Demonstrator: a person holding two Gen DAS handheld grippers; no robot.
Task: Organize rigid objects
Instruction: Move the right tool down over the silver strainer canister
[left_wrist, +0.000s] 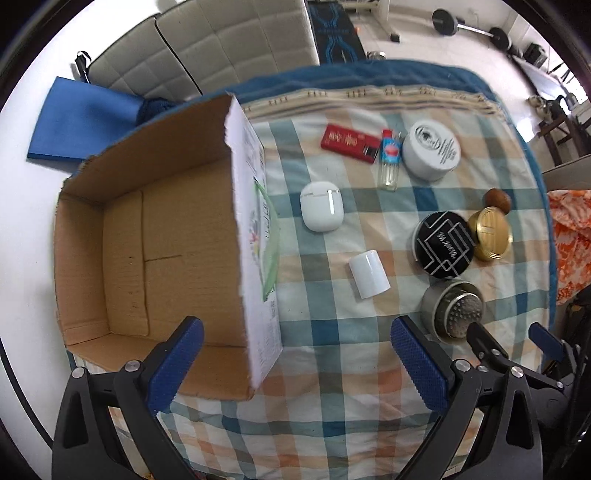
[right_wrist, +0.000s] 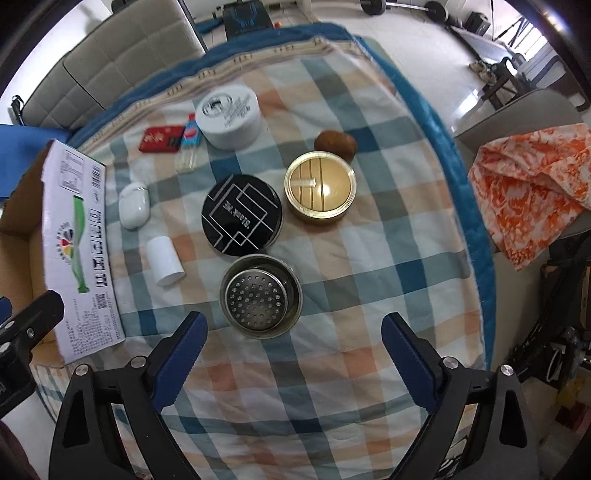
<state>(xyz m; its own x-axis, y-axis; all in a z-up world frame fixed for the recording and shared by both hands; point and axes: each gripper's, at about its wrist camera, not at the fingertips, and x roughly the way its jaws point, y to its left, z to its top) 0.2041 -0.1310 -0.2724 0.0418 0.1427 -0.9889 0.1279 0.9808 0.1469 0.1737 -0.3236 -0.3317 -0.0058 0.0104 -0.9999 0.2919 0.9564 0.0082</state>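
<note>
An open, empty cardboard box stands at the left of a checked cloth. On the cloth lie a white earbud case, a white cylinder, a red pack, a clear lighter, a white round tin, a black round tin, a gold tin, a brown nut and a steel strainer cup. My left gripper is open, straddling the box's right wall. My right gripper is open just short of the strainer cup.
A grey sofa stands beyond the table. A blue mat lies at the far left. An orange patterned cloth hangs at the right. The box's white printed side shows at the left of the right wrist view.
</note>
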